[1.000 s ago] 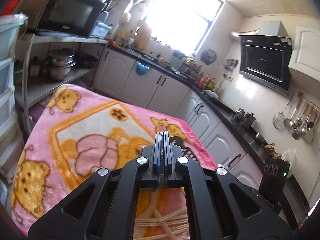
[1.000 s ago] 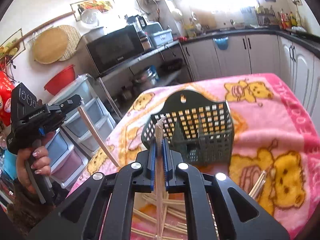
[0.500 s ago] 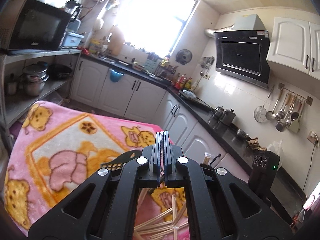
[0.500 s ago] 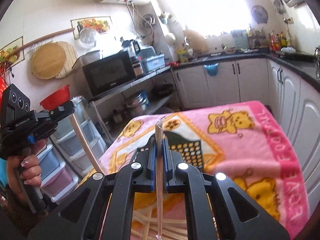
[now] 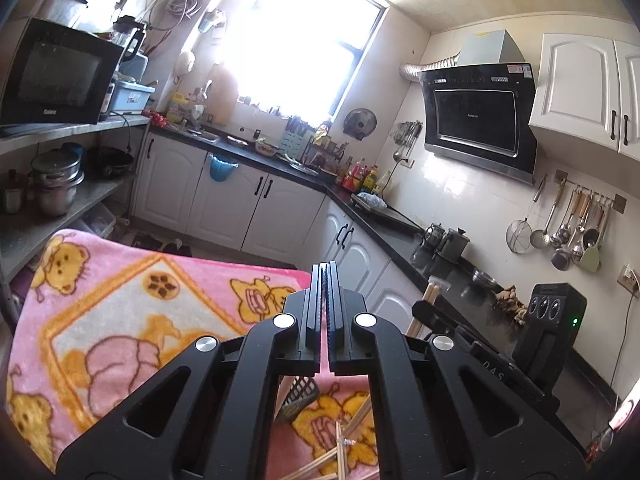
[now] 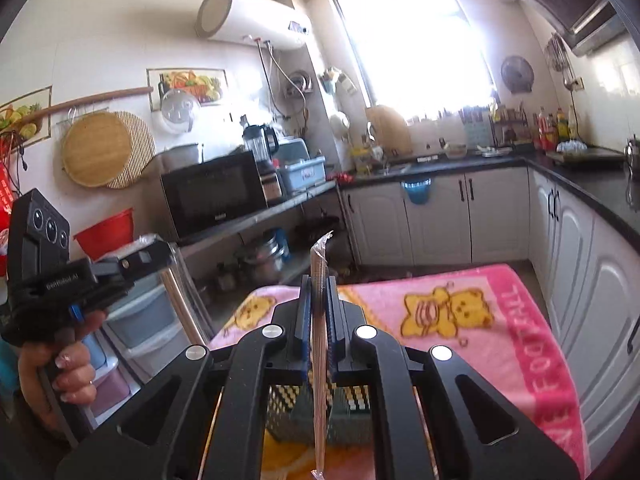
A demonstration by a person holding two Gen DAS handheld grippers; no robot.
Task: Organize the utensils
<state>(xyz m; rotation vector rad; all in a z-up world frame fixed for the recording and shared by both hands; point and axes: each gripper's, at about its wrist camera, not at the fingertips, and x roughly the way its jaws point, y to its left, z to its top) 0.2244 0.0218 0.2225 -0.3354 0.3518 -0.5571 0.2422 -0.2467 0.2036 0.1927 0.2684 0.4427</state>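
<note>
Above the pink blanket (image 6: 500, 320), each closed gripper (image 6: 319, 284) pinches wrapped chopsticks (image 6: 319, 340); lower them upright, one hand first, into the basket (image 6: 352, 412).

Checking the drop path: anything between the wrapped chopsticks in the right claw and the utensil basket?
Nothing visible. The right claw is shut on the wrapped chopsticks, held upright, with the utensil basket just below on the pink blanket. The claw's own frame hides part of the basket.

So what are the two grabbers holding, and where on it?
The right gripper pinches wrapped chopsticks near the upper end. The left gripper grips a chopstick near its top.
</note>
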